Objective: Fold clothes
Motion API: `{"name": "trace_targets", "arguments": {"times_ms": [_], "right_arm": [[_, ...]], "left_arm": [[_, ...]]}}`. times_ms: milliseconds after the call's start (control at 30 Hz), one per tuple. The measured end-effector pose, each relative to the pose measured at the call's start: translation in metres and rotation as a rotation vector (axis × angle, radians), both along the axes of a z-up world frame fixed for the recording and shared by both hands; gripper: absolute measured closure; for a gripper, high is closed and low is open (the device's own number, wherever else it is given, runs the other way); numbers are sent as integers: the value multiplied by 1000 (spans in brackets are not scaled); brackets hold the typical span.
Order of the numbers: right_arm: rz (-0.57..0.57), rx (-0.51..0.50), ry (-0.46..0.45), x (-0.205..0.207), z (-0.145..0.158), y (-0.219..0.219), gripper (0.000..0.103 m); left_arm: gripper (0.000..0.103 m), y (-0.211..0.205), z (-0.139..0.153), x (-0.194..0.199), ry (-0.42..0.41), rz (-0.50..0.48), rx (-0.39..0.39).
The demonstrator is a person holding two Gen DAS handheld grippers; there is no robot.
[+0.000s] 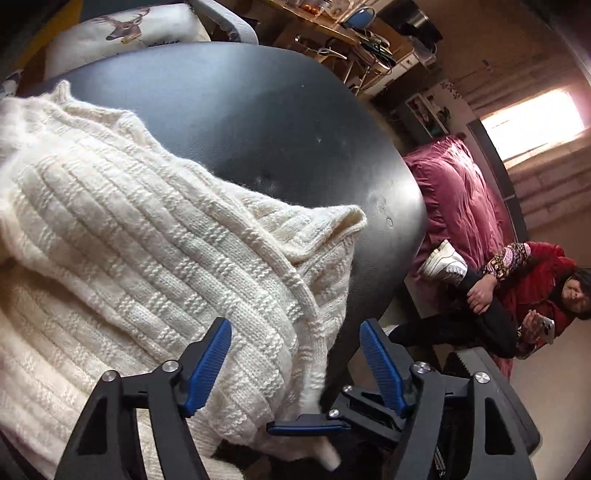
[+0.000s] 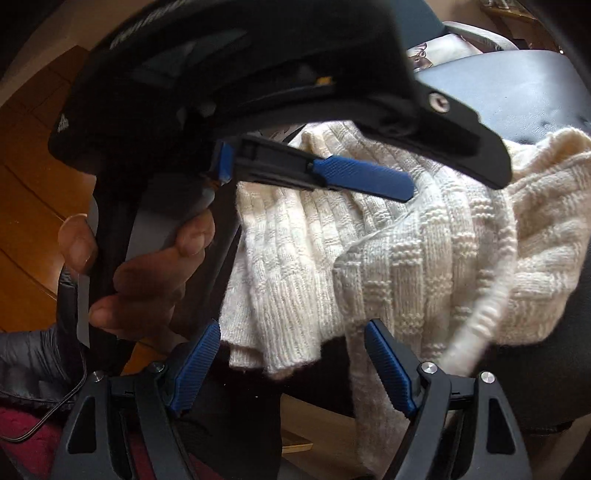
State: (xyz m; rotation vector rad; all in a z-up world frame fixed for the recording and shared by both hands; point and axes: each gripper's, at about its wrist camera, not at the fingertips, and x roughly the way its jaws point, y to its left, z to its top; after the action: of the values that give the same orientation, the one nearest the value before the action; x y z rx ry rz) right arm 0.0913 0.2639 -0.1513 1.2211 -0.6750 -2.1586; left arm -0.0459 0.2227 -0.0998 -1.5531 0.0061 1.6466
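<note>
A cream knitted sweater (image 1: 155, 236) is seen lying on the dark round surface (image 1: 258, 122), partly doubled over itself with one part laid across the body and a loose end hanging over the near rim, so the fold is judged unfinished. The left tongs (image 1: 295, 347) and right tongs (image 2: 291, 350) are both spread wide at that rim, nothing gripped.

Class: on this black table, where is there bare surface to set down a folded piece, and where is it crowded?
Bare: the black table beyond the cream sweater, up to its rounded far edge, near the deer-print cushion. Crowded: the near edge, where the sweater overhangs and both open tongs, left and right, work.
</note>
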Motion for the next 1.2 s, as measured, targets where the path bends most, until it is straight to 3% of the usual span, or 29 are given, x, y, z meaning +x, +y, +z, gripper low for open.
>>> {"name": "trace_targets", "arguments": {"times_ms": [133, 333, 433, 500, 567, 667, 800, 900, 1033, 1200], "right_arm": [[-11, -18, -20, 1, -6, 1, 20], [-123, 19, 5, 21, 6, 35, 20], [-181, 17, 15, 18, 4, 54, 20], [-204, 51, -14, 9, -6, 58, 20], [-199, 24, -47, 1, -16, 56, 18], [-79, -84, -37, -3, -15, 34, 18], [-8, -57, -27, -8, -11, 6, 18], [-59, 1, 8, -1, -1, 16, 18], [-209, 5, 26, 8, -2, 57, 18], [-132, -27, -75, -10, -36, 46, 18]], "left_arm": [[50, 19, 0, -3, -3, -47, -18], [54, 35, -18, -3, 20, -49, -161], [53, 25, -20, -5, -1, -21, -152], [53, 16, -22, -8, -16, -8, -146], [53, 6, -25, -11, -27, 6, -155], [52, -7, -28, -15, -41, 12, -163], [45, -9, -28, -19, -43, 16, -177], [45, -6, -30, -20, -24, -3, -210], [44, -21, -24, -22, -40, 12, -168], [44, -46, -26, -34, -104, 31, -135]]}}
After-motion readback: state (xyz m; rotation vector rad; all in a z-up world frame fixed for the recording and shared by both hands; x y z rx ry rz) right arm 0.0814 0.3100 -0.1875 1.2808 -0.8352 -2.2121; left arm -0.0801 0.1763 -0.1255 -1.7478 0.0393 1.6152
